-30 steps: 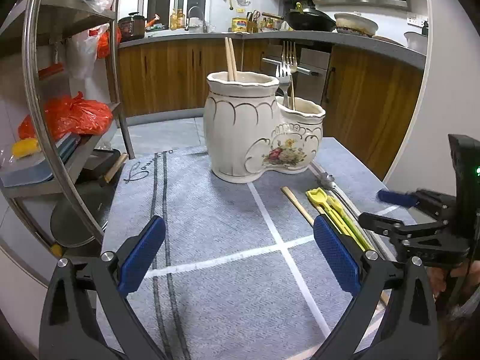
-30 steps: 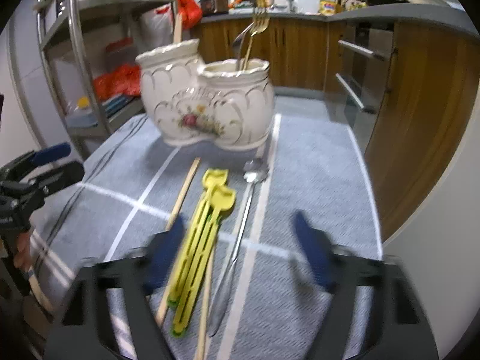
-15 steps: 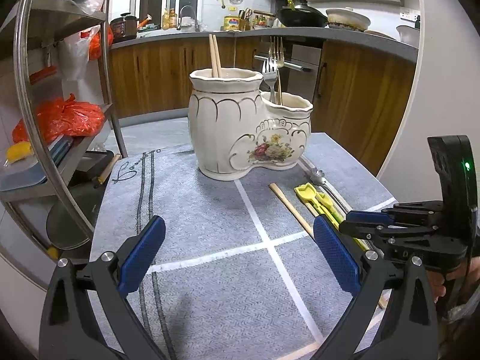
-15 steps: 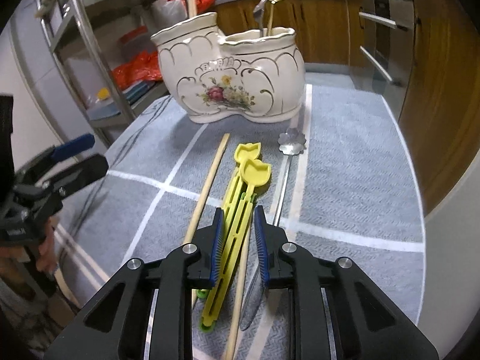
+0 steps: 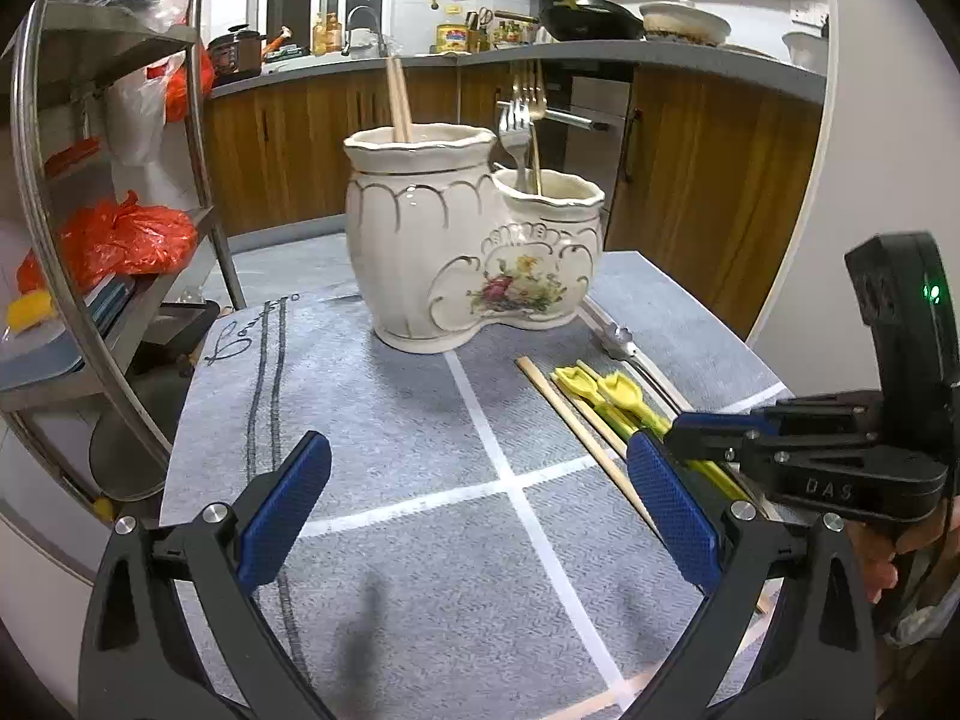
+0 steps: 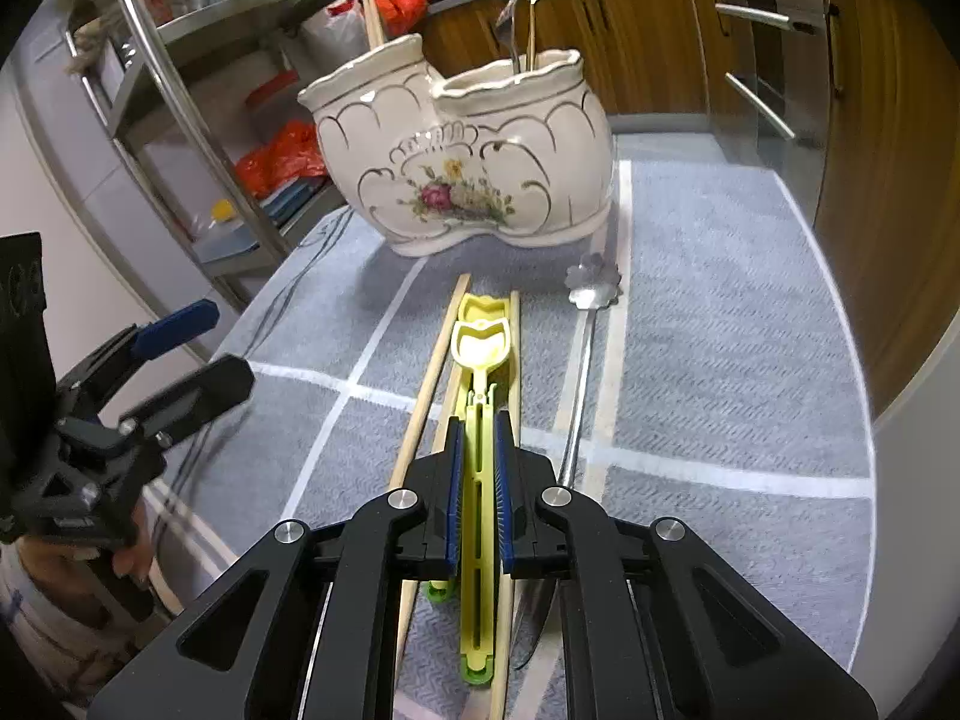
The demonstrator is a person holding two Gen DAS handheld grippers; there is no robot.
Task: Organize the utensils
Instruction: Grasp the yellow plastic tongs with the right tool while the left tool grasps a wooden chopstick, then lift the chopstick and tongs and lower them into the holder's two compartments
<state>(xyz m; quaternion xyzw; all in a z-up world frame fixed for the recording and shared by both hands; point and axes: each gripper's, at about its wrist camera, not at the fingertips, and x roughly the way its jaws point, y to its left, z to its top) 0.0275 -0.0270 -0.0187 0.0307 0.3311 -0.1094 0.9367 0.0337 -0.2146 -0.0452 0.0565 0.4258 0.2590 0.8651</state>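
Left wrist view: left gripper (image 5: 480, 516) gapes wide and empty at bottom; ceramic utensil holder (image 5: 474, 252) upper centre. Right wrist view: right gripper (image 6: 478, 474) jaws just closed narrow onto yellow-green plastic spoon (image 6: 477, 420) at lower centre, so pickup looks ready.

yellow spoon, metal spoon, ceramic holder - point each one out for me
yellow spoon (image 6: 480, 348), right wrist view, on its bowl.
metal spoon (image 6: 593, 287), right wrist view, on its flower-shaped bowl.
ceramic holder (image 5: 420, 252), left wrist view, on the taller compartment's wall.

Black plastic tools (image 6: 477, 468), blue ribbed pads (image 5: 282, 510), silver screws; "DAS" marking, green light on right tool (image 5: 678, 438).
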